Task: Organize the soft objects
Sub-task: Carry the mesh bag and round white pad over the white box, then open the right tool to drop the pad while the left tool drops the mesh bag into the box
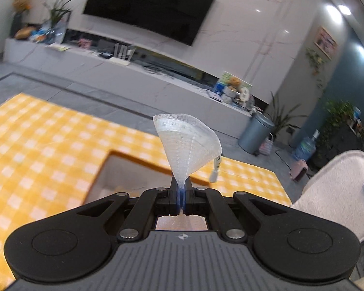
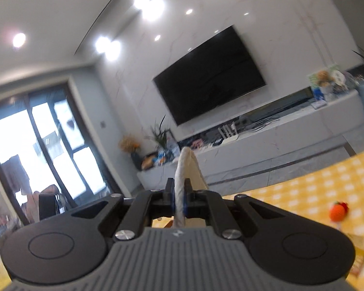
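Cloth (image 1: pixel 189 143) sticks up from the left gripper (image 1: pixel 181 189). Its jaws are clenched on it, and the cloth fans out above them like a cone. It is thin, white and see-through, with tiny ribs and a thicker band along the top. A small white tag (image 1: pixel 216 169) hangs from its right edge. The rest of the cloth goes down behind the gripper, so its full shape is hidden.

Under it is the table (image 1: pixel 48 145), covered in a yellow and white checked sheet. A box (image 1: pixel 123 177) with pale walls sits by the gripper; it looks open at the top, but most of it is cut off. A fluffy white towel (image 1: pixel 337 189) bulges in at the right, with a dark thing on it that is too cut off to name.

The right gripper (image 2: pixel 179 189) has its jaws clenched on a thick white edge (image 2: pixel 184 169). It looks soft and a bit rough, like a rolled rim, and it bends over at the top. I cannot tell if it is part of the same cloth or of the towel. A small orange toy (image 2: pixel 338 212) lies on the table at the right, all blurry.

Far off is a big black TV (image 2: pixel 211 75) on a smooth white wall. Things on the long shelf below it are too fuzzy to make out.
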Motion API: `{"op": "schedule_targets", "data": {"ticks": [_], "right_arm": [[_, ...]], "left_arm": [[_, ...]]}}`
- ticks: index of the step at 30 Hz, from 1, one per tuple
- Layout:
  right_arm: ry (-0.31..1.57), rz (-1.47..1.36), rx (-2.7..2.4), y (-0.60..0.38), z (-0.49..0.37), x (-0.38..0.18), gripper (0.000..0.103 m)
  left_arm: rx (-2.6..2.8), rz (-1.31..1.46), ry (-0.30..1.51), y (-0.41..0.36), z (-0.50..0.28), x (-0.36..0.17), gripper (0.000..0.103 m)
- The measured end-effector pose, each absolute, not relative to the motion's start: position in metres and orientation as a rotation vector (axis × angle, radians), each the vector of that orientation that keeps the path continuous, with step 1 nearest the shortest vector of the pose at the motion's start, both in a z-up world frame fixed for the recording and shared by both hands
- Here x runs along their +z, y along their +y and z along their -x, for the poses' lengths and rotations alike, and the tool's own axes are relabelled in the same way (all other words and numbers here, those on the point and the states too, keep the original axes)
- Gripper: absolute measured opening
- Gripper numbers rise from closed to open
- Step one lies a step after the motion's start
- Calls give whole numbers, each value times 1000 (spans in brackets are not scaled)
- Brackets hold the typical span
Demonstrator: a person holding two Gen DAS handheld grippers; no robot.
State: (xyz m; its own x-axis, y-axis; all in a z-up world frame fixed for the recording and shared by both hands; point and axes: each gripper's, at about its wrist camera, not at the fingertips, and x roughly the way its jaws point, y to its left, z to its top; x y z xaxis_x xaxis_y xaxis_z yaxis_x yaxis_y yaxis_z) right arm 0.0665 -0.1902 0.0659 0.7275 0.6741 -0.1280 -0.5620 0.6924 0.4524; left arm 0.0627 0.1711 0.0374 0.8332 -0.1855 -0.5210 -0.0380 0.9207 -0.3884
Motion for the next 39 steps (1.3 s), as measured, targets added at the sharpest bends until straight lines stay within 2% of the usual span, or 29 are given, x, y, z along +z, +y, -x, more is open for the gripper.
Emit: {"op": "schedule_targets", "data": {"ticks": [6, 13, 16, 19, 23, 27, 31, 34, 35, 36, 39], "right_arm": [[394, -178, 719, -99, -106, 74, 4], [426, 228, 637, -2, -170, 78, 4], [477, 418, 655, 33, -190, 59, 4], [570, 622, 679, 67, -198, 16, 4], [736, 614, 786, 81, -204, -29, 4], [860, 467, 860, 86, -202, -53, 4], [960, 443, 863, 91, -203, -78, 5], [1034, 430, 880, 89, -202, -80, 21], [1059, 432, 892, 84, -193, -80, 37], [1076, 432, 901, 82, -189, -78, 41], [1035, 426, 890, 72, -172, -65, 41]], "left_arm": [[-32, 461, 593, 212, -54, 20, 2], [17, 454, 520, 240, -36, 21, 2], [20, 452, 526, 242, -40, 14, 2], [11, 490, 556, 246, -44, 5, 2], [4, 471, 564, 247, -40, 1, 2], [-2, 499, 571, 251, -40, 0, 2], [22, 495, 574, 254, -39, 0, 2], [-7, 510, 587, 257, -39, -1, 2], [-21, 513, 597, 257, -40, -1, 2], [-36, 509, 611, 256, -41, -1, 2], [-80, 480, 638, 248, -42, -2, 2]]}}
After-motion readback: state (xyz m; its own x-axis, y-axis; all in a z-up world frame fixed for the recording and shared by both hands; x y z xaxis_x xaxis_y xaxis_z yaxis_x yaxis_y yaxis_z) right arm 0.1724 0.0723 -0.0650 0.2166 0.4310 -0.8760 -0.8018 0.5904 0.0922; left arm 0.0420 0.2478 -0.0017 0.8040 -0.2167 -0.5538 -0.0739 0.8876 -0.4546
